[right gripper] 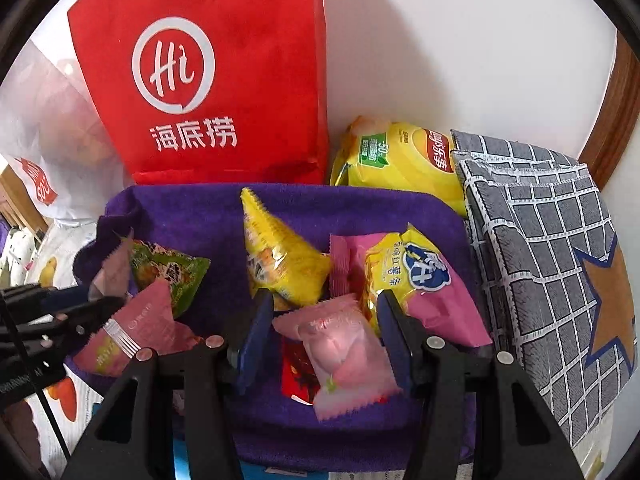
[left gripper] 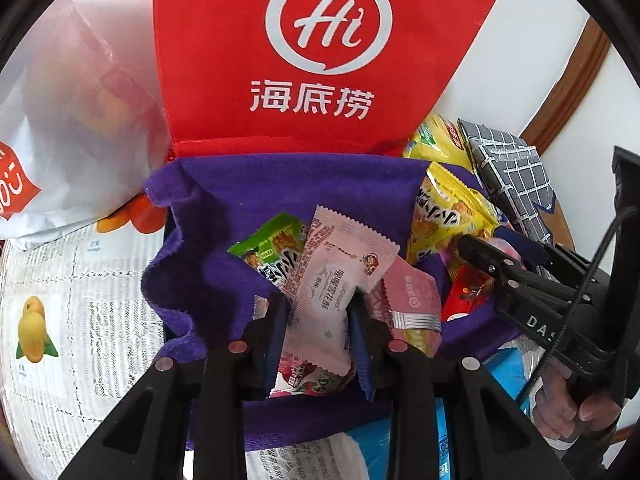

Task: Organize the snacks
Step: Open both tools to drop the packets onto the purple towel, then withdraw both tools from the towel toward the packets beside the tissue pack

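Observation:
A box lined with purple cloth (left gripper: 224,200) (right gripper: 192,216) holds several snack packets. My left gripper (left gripper: 320,320) is shut on a pale pink packet (left gripper: 332,276), tilted just above a green packet (left gripper: 272,244) and another pink packet (left gripper: 412,292). My right gripper (right gripper: 326,336) is shut on a puffy translucent pink packet (right gripper: 344,348) low over the box, above a red packet (right gripper: 300,372). A yellow packet (right gripper: 280,256) and a yellow-and-pink packet (right gripper: 416,276) lie just beyond its fingers. In the left wrist view the right gripper (left gripper: 480,256) reaches in from the right.
A red bag (left gripper: 312,52) (right gripper: 208,80) stands behind the box, with a white plastic bag (left gripper: 72,100) to its left. A yellow chip bag (right gripper: 400,160) and a grey grid-pattern pouch (right gripper: 540,240) sit at the right. A fruit-print table cover (left gripper: 60,280) lies underneath. A hand (left gripper: 568,404) grips the right tool.

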`<state>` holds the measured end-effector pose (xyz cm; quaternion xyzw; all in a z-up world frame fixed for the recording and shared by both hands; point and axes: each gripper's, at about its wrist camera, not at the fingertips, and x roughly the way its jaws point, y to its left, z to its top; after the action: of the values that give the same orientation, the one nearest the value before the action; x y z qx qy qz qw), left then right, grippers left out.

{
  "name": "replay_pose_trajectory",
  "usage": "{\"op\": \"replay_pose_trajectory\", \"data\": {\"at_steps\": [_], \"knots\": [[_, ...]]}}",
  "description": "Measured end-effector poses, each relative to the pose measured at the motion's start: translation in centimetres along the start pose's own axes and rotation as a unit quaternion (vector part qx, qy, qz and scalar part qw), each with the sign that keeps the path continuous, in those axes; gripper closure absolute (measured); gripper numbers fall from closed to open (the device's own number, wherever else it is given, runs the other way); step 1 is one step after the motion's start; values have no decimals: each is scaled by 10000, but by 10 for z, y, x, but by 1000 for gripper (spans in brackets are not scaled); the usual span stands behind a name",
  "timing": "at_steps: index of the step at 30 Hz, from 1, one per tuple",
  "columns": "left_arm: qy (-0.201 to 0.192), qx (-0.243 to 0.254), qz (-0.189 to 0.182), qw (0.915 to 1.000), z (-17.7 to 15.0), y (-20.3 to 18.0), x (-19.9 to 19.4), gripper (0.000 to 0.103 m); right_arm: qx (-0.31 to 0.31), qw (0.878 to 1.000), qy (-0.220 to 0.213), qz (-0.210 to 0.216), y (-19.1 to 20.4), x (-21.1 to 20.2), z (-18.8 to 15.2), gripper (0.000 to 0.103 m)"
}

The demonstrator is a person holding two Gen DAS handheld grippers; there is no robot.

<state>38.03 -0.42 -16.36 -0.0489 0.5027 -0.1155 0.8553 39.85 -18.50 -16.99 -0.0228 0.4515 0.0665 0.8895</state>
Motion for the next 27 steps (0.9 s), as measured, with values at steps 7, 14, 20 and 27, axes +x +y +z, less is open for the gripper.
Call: {"op": "replay_pose_trajectory", "data": {"at_steps": [7,14,20,27], "knots": [[3,18,-101,9999,0,-4,-8,61,-86,9998,-164,-34,2,-22,1,30],[-276,178,132,9994,-7,-12,-40,38,151,9993,-322,-90,-4,-56,-1,27],[-441,198,189,9987,-22,-15,-71,38,190,9984,-491,-212,-6,-93,-17,27],[-559,188,278,9979,-46,-20,-101,38,208,9980,-537,-254,-4,-125,-48,27]]}}
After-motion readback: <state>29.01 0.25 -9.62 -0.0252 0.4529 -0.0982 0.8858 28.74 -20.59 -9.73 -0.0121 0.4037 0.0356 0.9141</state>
